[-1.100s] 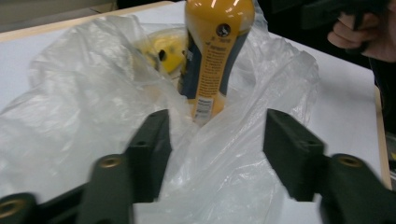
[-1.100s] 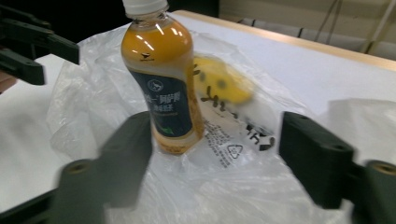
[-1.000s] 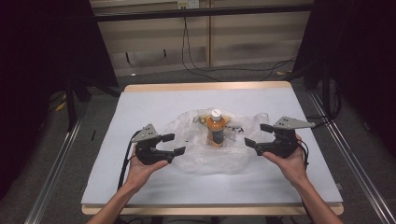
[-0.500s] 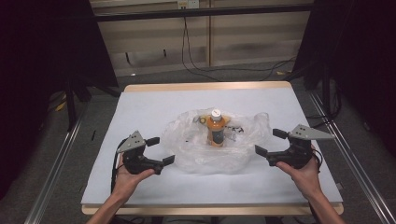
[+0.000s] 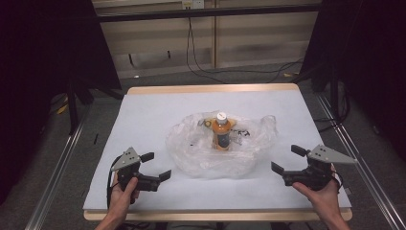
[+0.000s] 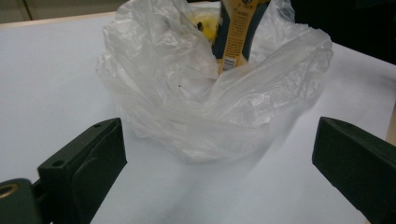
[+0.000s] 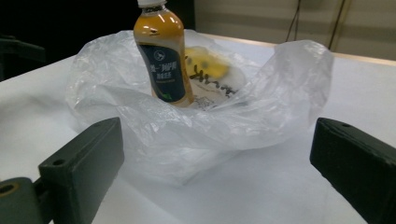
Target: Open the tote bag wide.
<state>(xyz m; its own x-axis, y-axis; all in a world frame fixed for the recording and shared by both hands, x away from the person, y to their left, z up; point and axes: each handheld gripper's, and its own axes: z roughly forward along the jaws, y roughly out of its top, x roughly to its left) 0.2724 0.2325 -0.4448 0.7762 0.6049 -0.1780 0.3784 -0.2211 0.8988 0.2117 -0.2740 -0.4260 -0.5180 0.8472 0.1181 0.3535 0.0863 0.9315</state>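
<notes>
A white-topped rectangular table (image 5: 153, 110) with a pale wooden rim spans the high view, with dark floor and metal rails along its left and right sides and a wall with hanging cables beyond its far edge. Around the middle of the table lies a crumpled clear plastic bag (image 5: 201, 153), its mouth spread open upward and its film bunched into loose walls; bare white surface runs all around it, widest toward the far edge and the far left corner, narrower toward the near edge. Inside the bag an orange drink bottle with a dark label and a white cap (image 5: 221, 132) stands upright, and in the right gripper view a flat packet with yellow and black print (image 7: 210, 70) lies just behind it against the film. The left gripper (image 5: 157, 166) sits near the table's near left corner, just inside the near edge and apart from the bag's left side; its jaws have just been opening and stand wide with nothing between them, the bag (image 6: 205, 98) lying ahead in its own view. The right gripper (image 5: 287, 160) sits near the near right corner, close to the table's right edge and apart from the bag's right side, jaws likewise just opened wide and empty, the bottle (image 7: 163, 56) ahead of them.
</notes>
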